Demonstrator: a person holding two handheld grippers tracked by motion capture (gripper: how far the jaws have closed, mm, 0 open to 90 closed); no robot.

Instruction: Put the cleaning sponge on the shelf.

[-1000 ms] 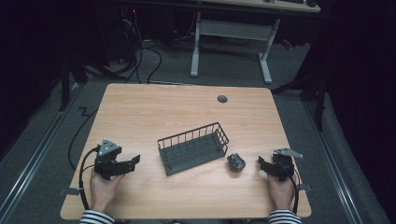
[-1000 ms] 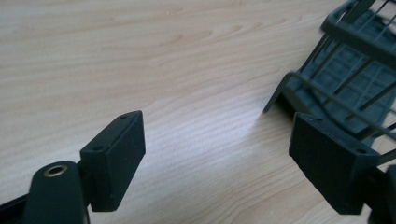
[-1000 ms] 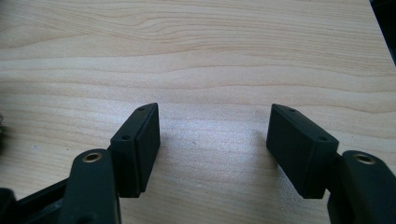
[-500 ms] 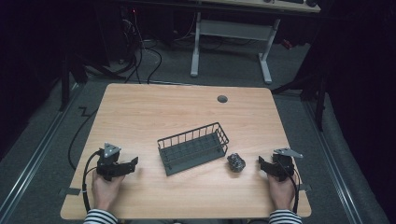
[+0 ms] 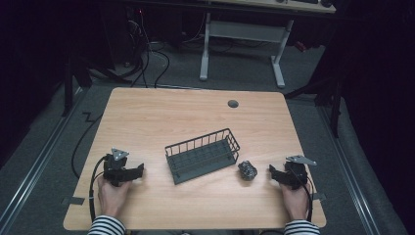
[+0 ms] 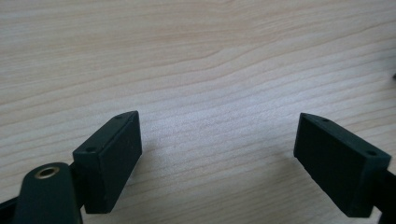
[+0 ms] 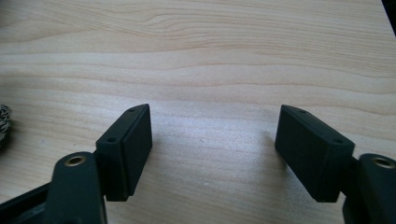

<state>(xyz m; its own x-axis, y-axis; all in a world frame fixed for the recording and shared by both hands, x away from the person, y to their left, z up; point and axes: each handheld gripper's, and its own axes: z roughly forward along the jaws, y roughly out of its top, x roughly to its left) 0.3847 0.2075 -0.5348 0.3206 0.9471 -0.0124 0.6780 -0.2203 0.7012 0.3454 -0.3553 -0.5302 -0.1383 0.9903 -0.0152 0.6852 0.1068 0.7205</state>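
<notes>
Pale wooden table (image 5: 161, 122) with fine wavy grain, rounded corners, set on grey carpet; dark room around it. Small round grey plug (image 5: 233, 104) in the tabletop, upper right of centre in the high view. Near the middle of that view, a dark wire basket (image 5: 202, 155), rectangular, open-topped, thin vertical bars with a grid floor, set at a slight slant, right end farther up the frame. Just beside its lower right corner, apart from it, a small crumpled lump (image 5: 248, 170), dark and shiny-speckled, like a wad of metal scouring mesh; material not certain. Its pale tangled edge shows at the far left of the right gripper view (image 7: 3, 122). Left gripper (image 5: 138, 170) at lower left of the high view, held in a hand (image 5: 113, 193) with a striped sleeve, grey three-cornered plate on top, black cable looping beside it; jaws point toward the basket. In its own view the left gripper (image 6: 218, 154) has its two matt black block-shaped jaws spread wide, nothing between them but bare wood. Right gripper (image 5: 272, 172) at lower right, in the other hand (image 5: 293, 198), near the lump but not touching. In its own view the right gripper (image 7: 214, 144) likewise stands wide, empty, over plain grain.
</notes>
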